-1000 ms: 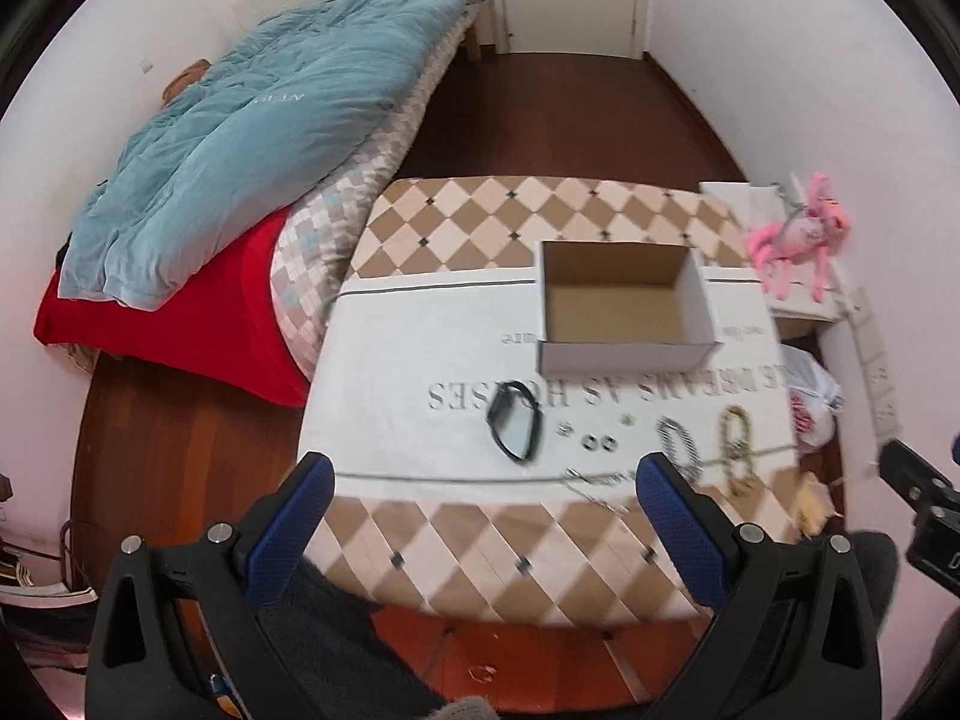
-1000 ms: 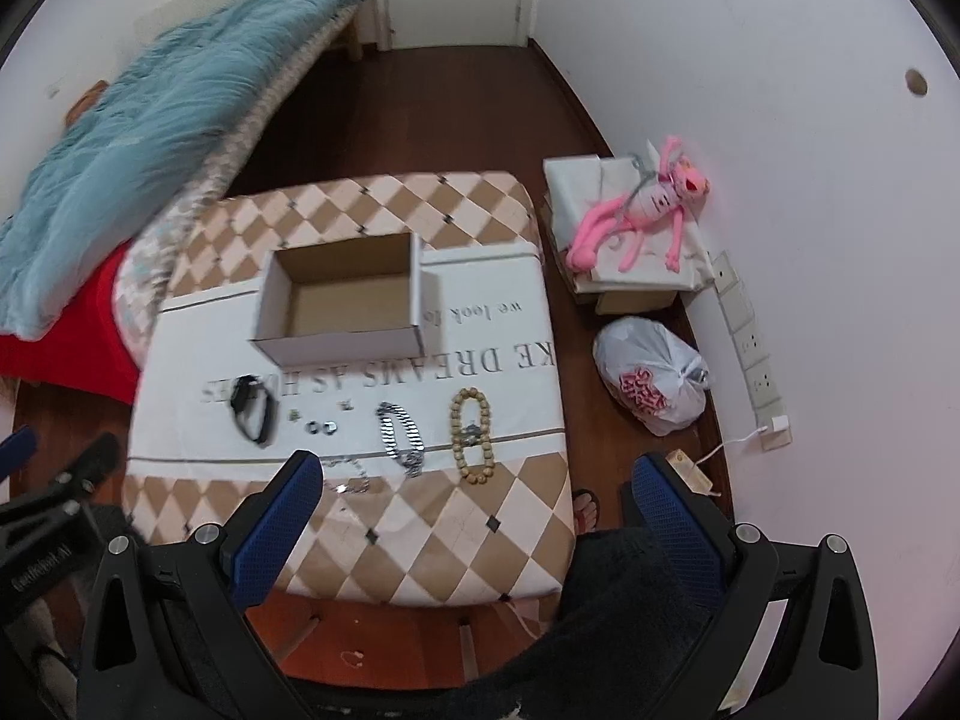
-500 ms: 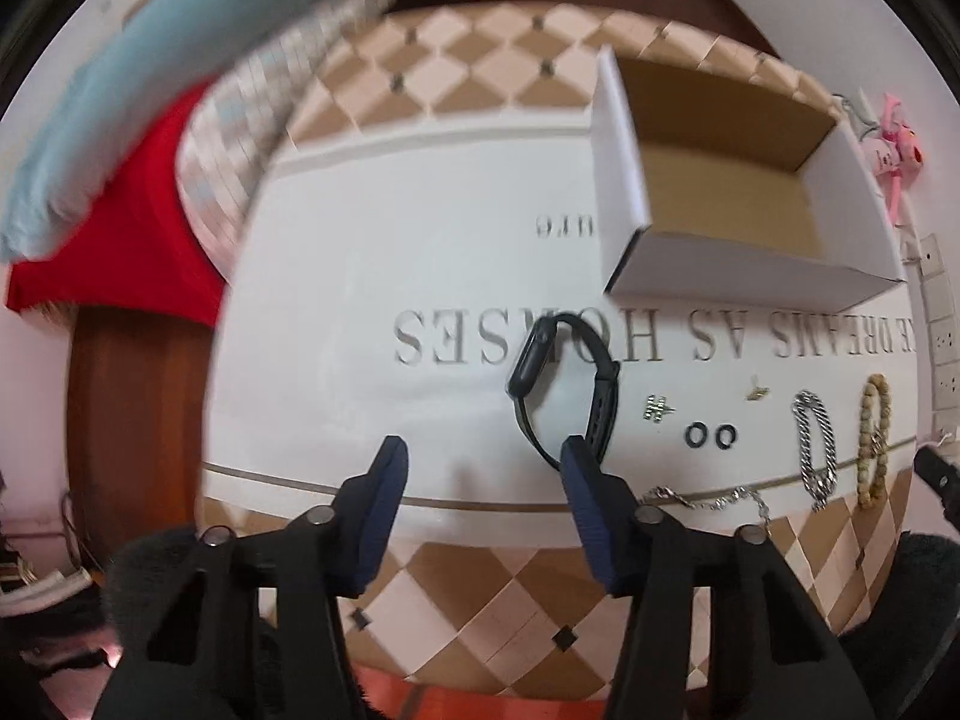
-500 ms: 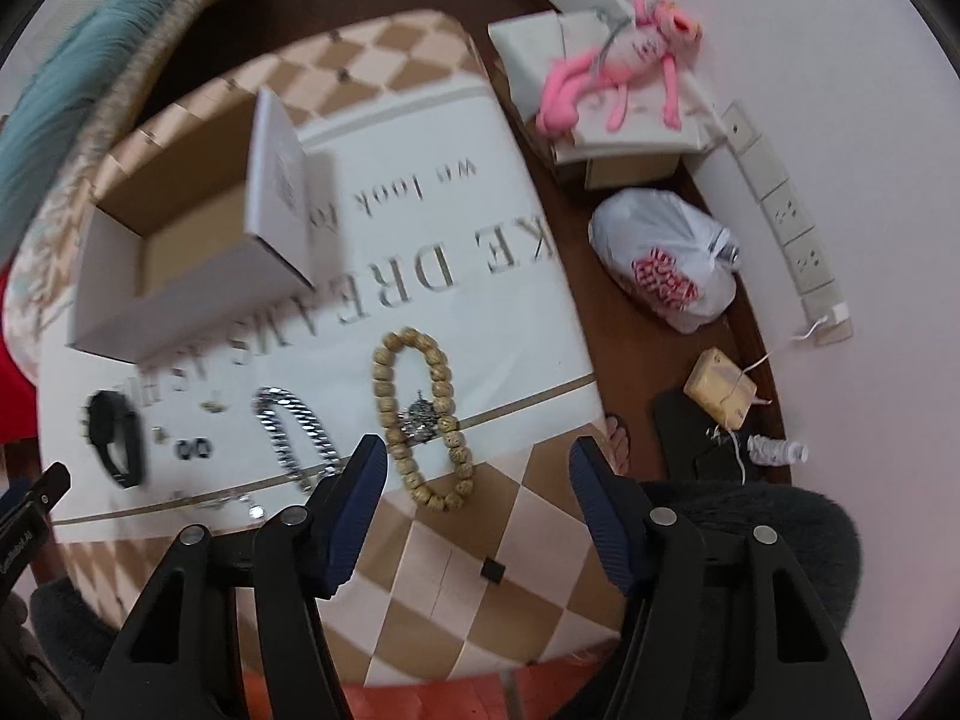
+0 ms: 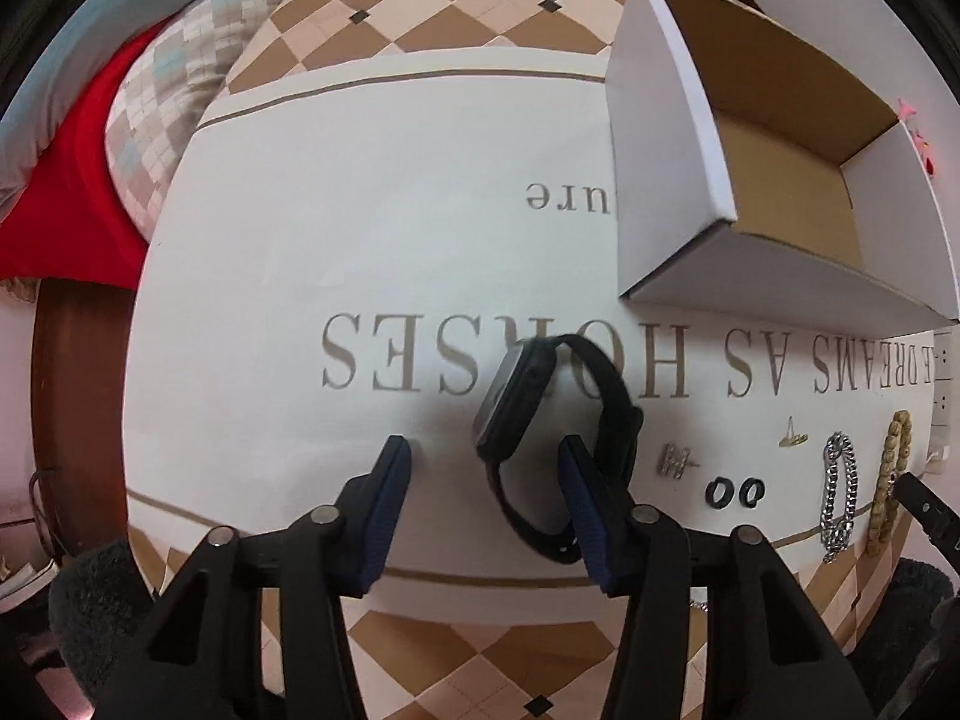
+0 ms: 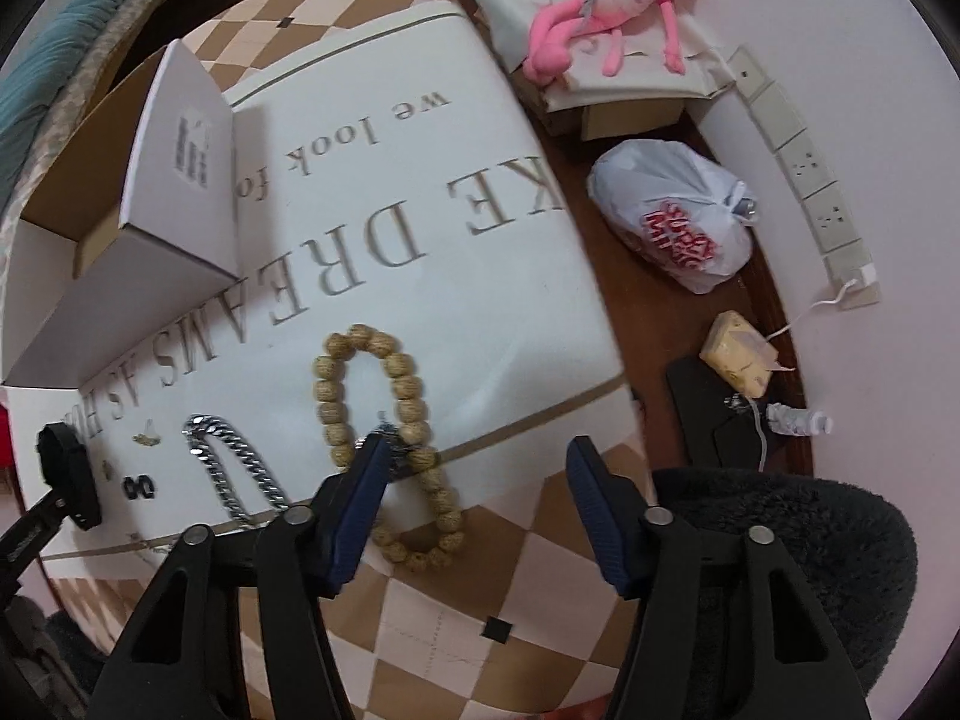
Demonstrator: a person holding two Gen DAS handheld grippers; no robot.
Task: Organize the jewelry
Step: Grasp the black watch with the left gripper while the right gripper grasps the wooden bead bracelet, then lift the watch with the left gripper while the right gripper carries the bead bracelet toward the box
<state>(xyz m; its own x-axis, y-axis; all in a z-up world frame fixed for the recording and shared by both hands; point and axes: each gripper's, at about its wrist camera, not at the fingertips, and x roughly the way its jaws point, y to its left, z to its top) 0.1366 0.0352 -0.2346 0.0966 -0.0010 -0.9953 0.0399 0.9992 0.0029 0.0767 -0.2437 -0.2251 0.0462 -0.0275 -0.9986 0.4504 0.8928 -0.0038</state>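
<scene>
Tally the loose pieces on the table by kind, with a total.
Black watch: 1
Black rings: 2
Silver chain bracelet: 1
Wooden bead bracelet: 1
Small metal earrings or charms: 2
Total: 7. None in the box.

my left gripper (image 5: 483,450) hangs low over the table (image 5: 300,276), its fingers (image 5: 390,480) spread to either side of the watch (image 5: 540,420), which lies on the cloth lettering. behind and to the right of the watch sits the box (image 5: 750,276). right of the watch, in a row along the near edge, lie a small clasp (image 5: 675,459), two rings (image 5: 735,491), a chain bracelet (image 5: 840,495) and a bead bracelet (image 5: 888,480). my right gripper (image 6: 474,456) hangs over the table's right part, its left finger over the bead bracelet (image 6: 390,438), the chain bracelet (image 6: 240,468) just left of that. beyond the table's right edge, on the floor, lie a bag (image 6: 678,228) and, further back, a plush toy (image 6: 600,6).
</scene>
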